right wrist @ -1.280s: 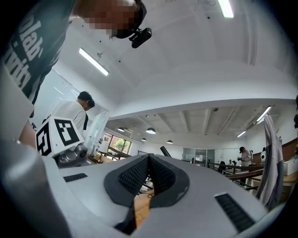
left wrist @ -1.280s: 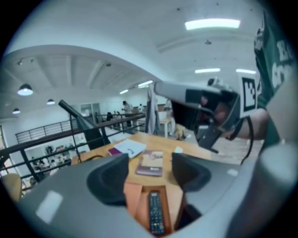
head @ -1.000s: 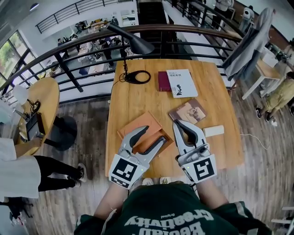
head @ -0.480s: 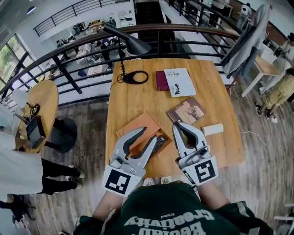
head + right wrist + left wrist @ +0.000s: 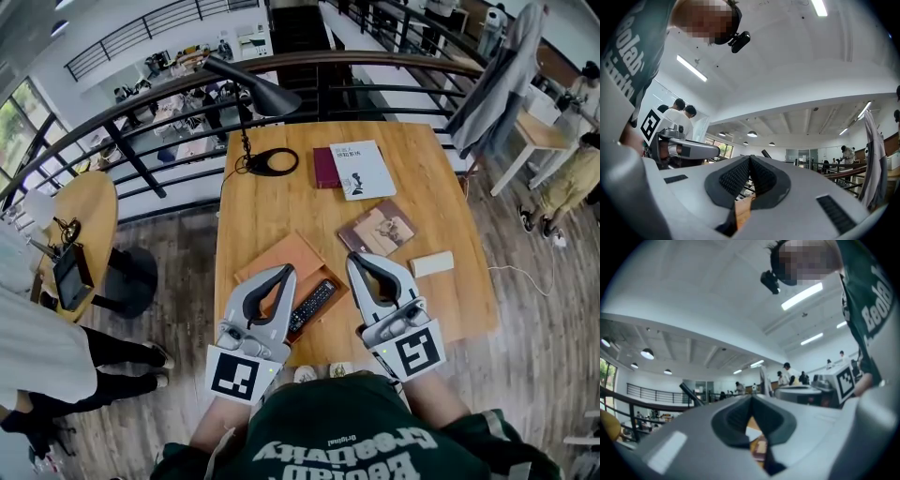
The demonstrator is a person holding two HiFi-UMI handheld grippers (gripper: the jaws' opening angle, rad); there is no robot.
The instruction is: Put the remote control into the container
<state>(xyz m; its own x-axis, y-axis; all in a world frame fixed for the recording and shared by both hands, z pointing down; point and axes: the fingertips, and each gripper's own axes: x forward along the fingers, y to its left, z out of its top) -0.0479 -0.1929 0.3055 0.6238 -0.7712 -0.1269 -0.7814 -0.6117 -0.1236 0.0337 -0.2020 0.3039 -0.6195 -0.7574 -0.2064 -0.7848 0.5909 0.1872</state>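
Two grippers: held side by side, low over the near edge of a wooden table [image 5: 272, 211], both pointing away from the wearer.
Left gripper [image 5: 287, 274]: jaws just now closing right down, tips together, nothing between them; tips above the left part of the container [image 5: 289, 249].
Right gripper [image 5: 352, 261]: jaws pressed together too, empty; tips just beside the container's right corner.
Remote control [image 5: 311, 307]: black, lying slantwise in the container's near right end; just right of the left gripper's jaws, nearer the wearer than their tips, in the gap between the two grippers; clear of both sets of tips.
Container: shallow orange-brown tray, set cornerwise on the near left of the table; near left side covered by the left gripper in the head view.
Beyond the right gripper: brown booklet [image 5: 380, 229] near the tips; white block [image 5: 433, 264] off to the right, apart from it.
Far side of table: dark red book [image 5: 324, 167] and white book [image 5: 364, 170], touching side by side; black lamp [image 5: 272, 94] to their left, shade leaning over the far edge.
Around the table: dark curved railing [image 5: 187, 79] behind; round wooden table [image 5: 89, 202] to the left; grey coat [image 5: 497, 80] hanging at far right.
Gripper views: only a sliver of wood-coloured surface below each closed pair of jaws.
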